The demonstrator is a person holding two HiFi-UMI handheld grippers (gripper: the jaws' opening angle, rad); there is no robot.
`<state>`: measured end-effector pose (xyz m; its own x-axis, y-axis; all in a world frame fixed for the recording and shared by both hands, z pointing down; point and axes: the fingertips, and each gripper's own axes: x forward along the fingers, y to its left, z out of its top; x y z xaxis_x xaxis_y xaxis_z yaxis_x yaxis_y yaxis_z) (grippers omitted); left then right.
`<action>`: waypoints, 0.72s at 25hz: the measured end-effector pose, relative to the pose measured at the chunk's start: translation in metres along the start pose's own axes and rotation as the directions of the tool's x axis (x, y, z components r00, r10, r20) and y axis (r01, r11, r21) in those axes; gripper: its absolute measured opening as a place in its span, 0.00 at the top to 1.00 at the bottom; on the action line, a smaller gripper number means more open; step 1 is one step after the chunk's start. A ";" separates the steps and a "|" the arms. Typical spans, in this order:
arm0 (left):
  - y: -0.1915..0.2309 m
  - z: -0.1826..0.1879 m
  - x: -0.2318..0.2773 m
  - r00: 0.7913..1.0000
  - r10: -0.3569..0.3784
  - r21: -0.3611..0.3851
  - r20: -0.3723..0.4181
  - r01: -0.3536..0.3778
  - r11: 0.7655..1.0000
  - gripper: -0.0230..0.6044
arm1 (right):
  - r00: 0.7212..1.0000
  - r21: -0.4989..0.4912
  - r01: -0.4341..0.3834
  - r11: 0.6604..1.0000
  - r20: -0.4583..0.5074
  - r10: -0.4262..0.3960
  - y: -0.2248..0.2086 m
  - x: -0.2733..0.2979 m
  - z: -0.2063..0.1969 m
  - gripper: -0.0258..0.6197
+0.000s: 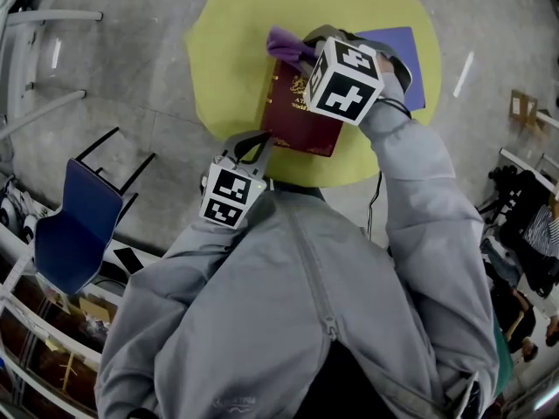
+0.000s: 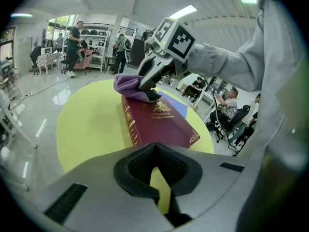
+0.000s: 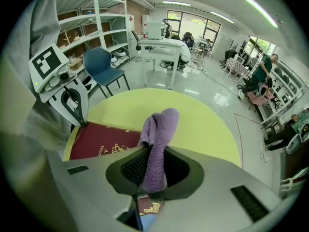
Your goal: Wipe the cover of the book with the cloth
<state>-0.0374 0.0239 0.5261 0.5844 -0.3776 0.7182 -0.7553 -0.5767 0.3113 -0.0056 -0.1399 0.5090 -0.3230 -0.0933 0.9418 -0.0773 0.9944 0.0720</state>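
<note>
Here, the cloth (image 3: 157, 129) sits on the far end of the maroon book (image 1: 297, 116).
Gilt title on the cover seems to read "A Treasury of World's Classics". The right gripper (image 3: 152, 158) has its jaws clamped on the bunched purple cloth, which touches the cover. The left gripper (image 2: 154, 148) has its jaws together on nothing, just at the book's near edge. The book reaches close to the yellow counter (image 1: 227, 51) rim nearest the person, with a blue sheet (image 1: 403, 51) beside it and bare surface to its left.
</note>
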 end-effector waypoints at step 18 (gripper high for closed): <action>0.001 0.001 0.000 0.999 0.035 -0.035 -0.002 -0.035 0.999 0.93 | 0.996 0.071 0.012 0.997 -0.084 -0.006 0.008 -0.017 -0.059 0.83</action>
<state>-0.0379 0.0230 0.5258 0.5568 -0.3962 0.7300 -0.7854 -0.5372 0.3075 0.0551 -0.1278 0.5134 -0.2420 -0.0945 0.9657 -0.1483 0.9872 0.0594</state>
